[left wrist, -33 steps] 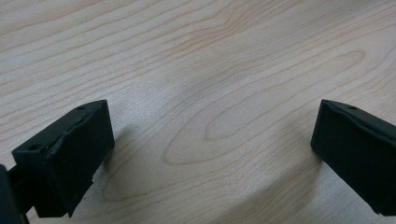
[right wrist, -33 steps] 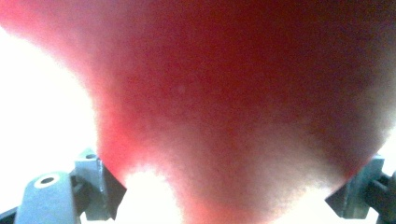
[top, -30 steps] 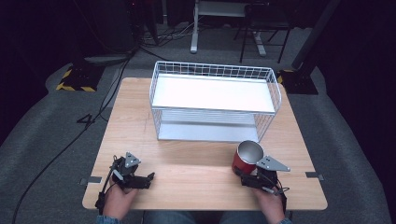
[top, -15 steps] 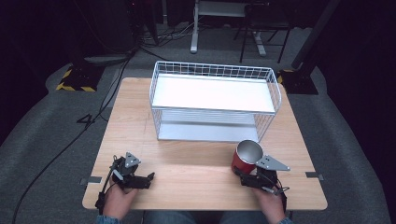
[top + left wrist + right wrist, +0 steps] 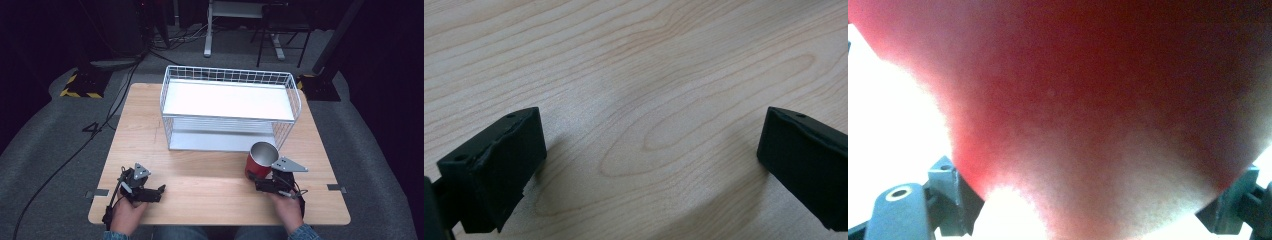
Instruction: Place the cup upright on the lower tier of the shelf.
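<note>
High view: I am holding the right tongs (image 5: pixel 261 183) clamped on the lower wall of a red metal cup with a silver inside (image 5: pixel 260 159). The cup is standing upright at the near right of the pale wooden counter (image 5: pixel 210 185), just in front of the white wire two-tier rack (image 5: pixel 230 107), close to its near right corner. I am resting the left tongs (image 5: pixel 159 192) at the near left of the counter, well apart from the cup and the rack, with nothing between the jaws.

Left gripper view: the left tongs (image 5: pixel 649 165) are standing wide apart over bare wood grain (image 5: pixel 639 75), gripping nothing.

Right gripper view: the cup's red wall (image 5: pixel 1088 100) is sitting right against the lens, blurred, with the jaw hardware showing at both bottom corners. I am reading that as a firm pinch on the cup, low on its body.

Risks as I am judging them: the grip is low on a smooth round wall, so the cup could pivot or slip in the jaws when lifted. The cup is also close to the rack's corner wires; a careless lift or swing could catch its rim on them and knock it loose. With the right lens this close to the cup, I am steering by the high view alone.
</note>
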A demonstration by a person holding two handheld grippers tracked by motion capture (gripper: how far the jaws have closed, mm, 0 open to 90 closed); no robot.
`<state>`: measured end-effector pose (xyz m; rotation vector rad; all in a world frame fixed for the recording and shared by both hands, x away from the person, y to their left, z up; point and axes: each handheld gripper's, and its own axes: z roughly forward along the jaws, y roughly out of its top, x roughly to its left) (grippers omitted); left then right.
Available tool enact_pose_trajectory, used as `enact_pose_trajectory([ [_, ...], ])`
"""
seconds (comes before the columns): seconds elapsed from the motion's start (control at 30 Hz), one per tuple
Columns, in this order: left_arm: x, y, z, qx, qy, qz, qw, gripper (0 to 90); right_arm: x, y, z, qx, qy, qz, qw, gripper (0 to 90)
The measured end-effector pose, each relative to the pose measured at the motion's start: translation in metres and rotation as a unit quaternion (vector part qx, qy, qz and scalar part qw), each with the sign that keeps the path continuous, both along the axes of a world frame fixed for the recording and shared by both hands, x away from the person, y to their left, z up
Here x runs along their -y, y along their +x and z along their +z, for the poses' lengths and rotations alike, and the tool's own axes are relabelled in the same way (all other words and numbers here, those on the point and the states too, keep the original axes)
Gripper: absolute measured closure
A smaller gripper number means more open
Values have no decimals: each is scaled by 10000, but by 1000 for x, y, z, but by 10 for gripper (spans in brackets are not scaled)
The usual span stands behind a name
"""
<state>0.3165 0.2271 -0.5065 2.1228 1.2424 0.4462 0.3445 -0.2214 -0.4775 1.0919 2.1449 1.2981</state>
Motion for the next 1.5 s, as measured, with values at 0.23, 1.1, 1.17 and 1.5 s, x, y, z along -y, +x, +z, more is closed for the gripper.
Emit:
enact_pose_trajectory([
  [0.23, 0, 0, 0, 13, 12, 14, 10000, 1, -14, 15, 6, -39, -23, 139, 9999, 172],
  [1.1, -1, 1, 0, 3, 7, -6, 10000, 1, -59, 71, 22, -31, -52, 215, 9998, 171],
  [1.17, -1, 1, 0, 7, 27, -4, 10000, 2, -62, 75, 22, -45, 12, 165, 9999, 171],
  [1.5, -1, 2, 0, -2, 4, 1, 10000, 2, -79, 93, 19, 90, 31, -62, 9999, 171],
])
